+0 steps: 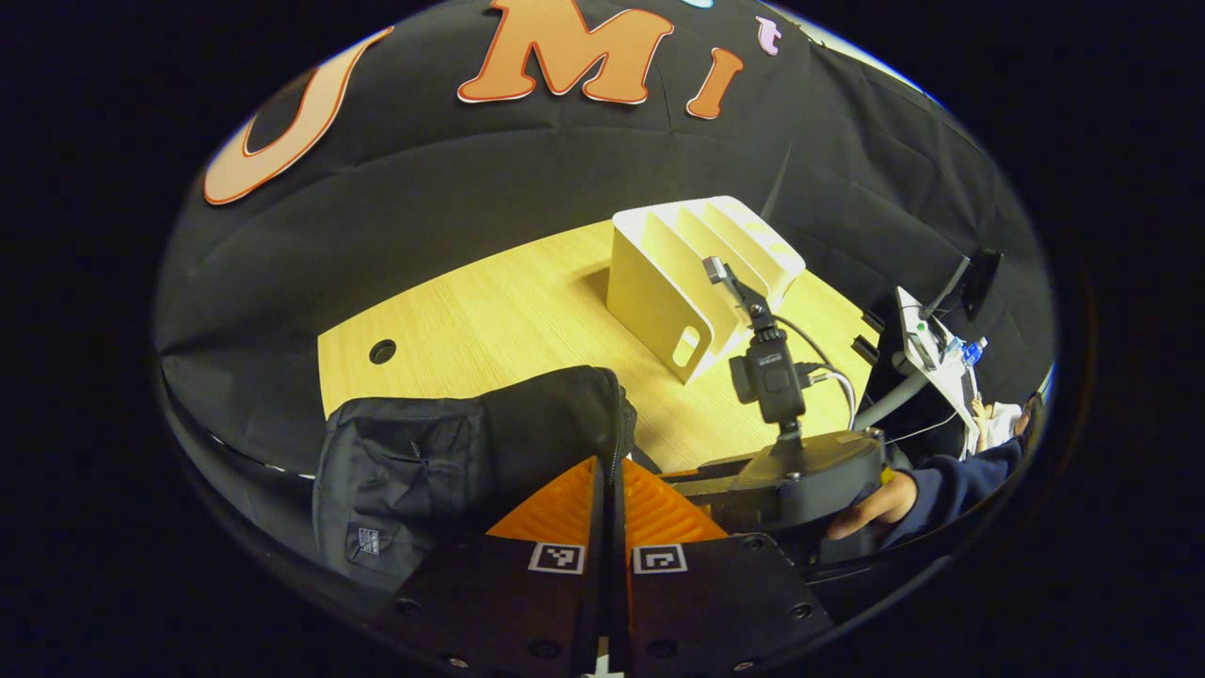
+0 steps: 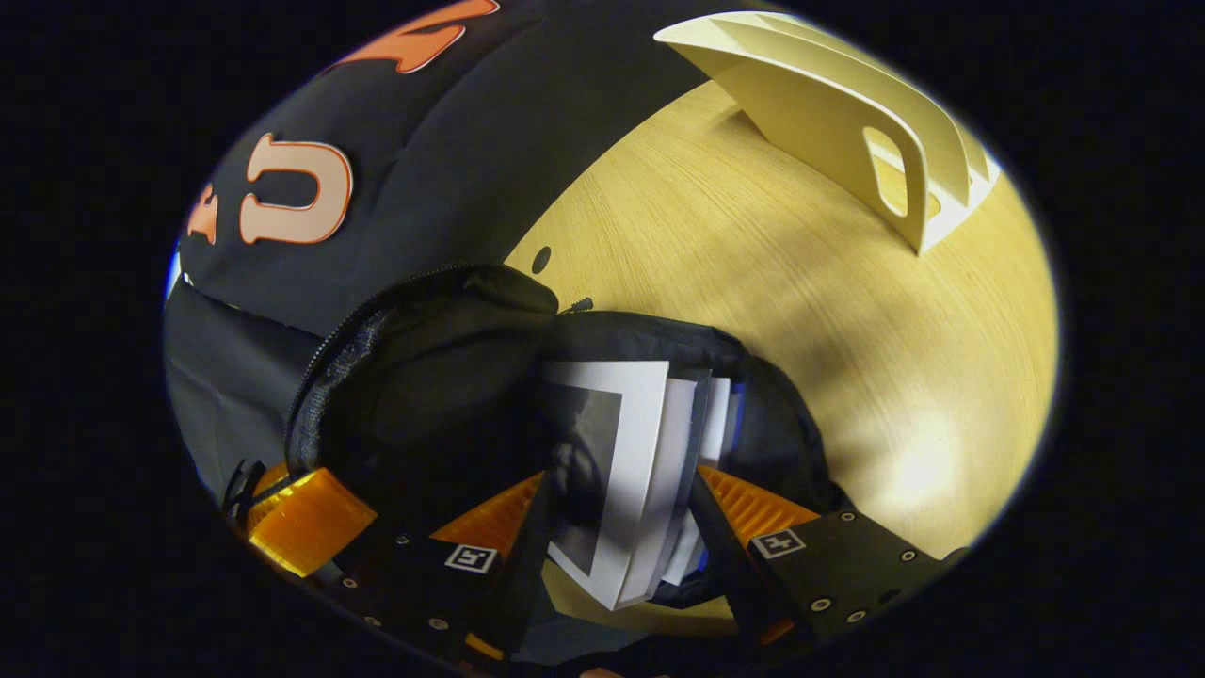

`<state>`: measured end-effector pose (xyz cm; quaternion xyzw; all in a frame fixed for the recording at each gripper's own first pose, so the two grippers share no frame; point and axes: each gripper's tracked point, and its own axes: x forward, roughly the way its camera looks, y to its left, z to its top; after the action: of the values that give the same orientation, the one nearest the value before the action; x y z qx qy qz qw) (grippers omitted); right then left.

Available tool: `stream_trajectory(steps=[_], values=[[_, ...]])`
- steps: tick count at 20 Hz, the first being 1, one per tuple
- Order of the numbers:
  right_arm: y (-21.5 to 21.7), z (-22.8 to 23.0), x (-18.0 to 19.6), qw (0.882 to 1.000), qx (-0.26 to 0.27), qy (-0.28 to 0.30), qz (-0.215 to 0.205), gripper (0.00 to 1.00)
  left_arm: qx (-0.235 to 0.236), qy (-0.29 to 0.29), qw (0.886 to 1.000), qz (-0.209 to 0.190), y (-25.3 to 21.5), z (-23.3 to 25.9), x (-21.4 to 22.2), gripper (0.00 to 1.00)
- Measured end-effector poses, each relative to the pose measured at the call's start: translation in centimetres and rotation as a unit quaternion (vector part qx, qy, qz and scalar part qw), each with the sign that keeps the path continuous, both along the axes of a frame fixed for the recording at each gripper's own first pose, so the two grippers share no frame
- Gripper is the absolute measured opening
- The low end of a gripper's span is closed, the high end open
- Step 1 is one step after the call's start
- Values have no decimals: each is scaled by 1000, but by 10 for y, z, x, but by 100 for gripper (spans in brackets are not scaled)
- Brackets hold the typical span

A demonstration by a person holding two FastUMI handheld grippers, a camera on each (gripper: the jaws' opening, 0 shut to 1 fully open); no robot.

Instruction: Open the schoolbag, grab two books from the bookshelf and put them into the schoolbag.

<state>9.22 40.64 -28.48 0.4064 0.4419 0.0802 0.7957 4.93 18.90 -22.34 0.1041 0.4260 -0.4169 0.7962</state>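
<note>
Right gripper view shows the right gripper point(image 2: 617, 532) with its fingers apart, one on each side of the books point(image 2: 621, 471). The books stand half inside the open bag point(image 2: 424, 377); I cannot tell if the fingers touch them. I judge the books are thin and light, with paper covers that bend and can slide on each other, so it is better to take them near the spine, both together, and not by the loose page edges. The bag is soft black cloth. Its mouth folds in easily, and the zipper point(image 2: 325, 372) runs along the left edge of the opening.

Left gripper view shows the left gripper point(image 1: 607, 490) with its fingers together, pinching the bag rim point(image 1: 617, 424) near the zipper, which I judge holds the mouth open. The cloth is limp, so a hold on the stiffer zipper seam is safer than on plain fabric. At the near right, a hand point(image 1: 871, 504) holds the other gripper.

Farther away, the table point(image 1: 490, 311) is pale wood, flat and smooth, with a small round hole near the left. At the far side stands the shelf point(image 1: 692, 278), a cream rack with slanted dividers and a cutout handle; I see no books in its slots. Behind it hangs black cloth, and at the far right there is some equipment.
</note>
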Motion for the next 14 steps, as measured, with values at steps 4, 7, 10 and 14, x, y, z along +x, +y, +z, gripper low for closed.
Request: stream_trajectory(steps=[4,7,10,14], values=[[-46,7,-9,998,-55,-23,14,86,21,-4,1000,14,-6,-12,-10,5],[-90,12,-20,995,-98,-28,18,87,38,3,999,35,-16,-23,-17,6],[-134,13,-37,990,-138,-26,24,89,47,17,997,57,-28,-32,-32,19],[-199,28,-50,979,-197,-44,20,95,42,22,997,68,-60,-34,-50,44]])
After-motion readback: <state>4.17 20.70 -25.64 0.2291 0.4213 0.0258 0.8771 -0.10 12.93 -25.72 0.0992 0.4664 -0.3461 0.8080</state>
